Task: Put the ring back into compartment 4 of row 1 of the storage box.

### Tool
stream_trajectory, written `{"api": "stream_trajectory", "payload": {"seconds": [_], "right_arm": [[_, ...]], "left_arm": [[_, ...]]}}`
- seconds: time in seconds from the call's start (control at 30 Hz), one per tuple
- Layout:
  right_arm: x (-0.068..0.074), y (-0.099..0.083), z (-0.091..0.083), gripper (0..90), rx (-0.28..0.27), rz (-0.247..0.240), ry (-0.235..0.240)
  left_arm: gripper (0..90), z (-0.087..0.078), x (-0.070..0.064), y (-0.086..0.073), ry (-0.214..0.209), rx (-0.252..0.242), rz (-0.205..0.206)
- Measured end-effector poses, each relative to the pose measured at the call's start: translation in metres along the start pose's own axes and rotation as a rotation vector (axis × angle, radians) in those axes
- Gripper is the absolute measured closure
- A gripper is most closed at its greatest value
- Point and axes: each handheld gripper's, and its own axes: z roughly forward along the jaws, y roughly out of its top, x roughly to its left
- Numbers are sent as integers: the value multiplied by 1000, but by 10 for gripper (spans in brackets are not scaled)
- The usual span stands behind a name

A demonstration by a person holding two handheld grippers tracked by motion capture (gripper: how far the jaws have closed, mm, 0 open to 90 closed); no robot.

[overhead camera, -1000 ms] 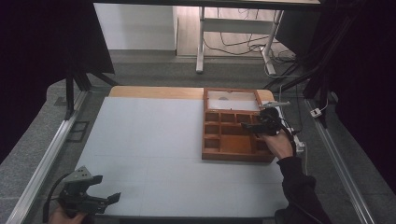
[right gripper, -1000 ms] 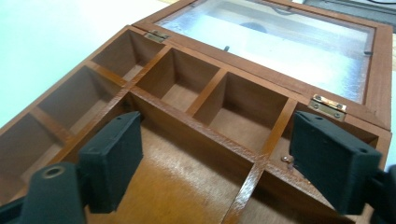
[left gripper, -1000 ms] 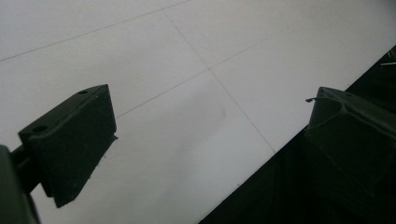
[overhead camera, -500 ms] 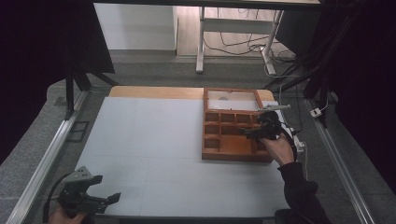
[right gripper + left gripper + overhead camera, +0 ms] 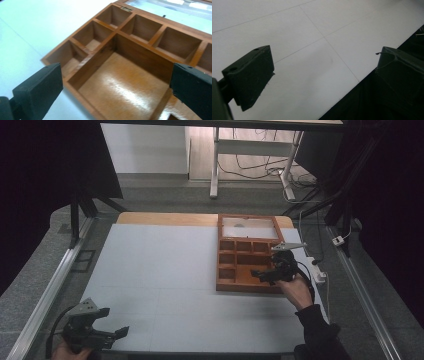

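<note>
Compartments of wooden box hold nothing.

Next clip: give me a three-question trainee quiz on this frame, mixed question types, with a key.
1. True or false: the right gripper is shut on an object.
2. Which gripper is over the wooden compartment box? A) left B) right C) both
3. Fill in: the left gripper hovers near the table's ____ edge, jaws open.

Key:
1. False. Its jaws are wide apart over the large compartment, which looks empty.
2. B
3. Near, on the person's side.
</note>
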Motion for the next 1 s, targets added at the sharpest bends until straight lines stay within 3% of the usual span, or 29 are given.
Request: {"api": "stream_trajectory", "payload": {"seconds": [0.4, 1.0], "right_arm": [[25, -14, -12, 0, -3, -30, 38], [40, -36, -32, 0, 6, -44, 35]], "left_arm": [[13, 0, 0, 0, 0, 0, 0], [13, 0, 0, 0, 1, 0, -1]]}}
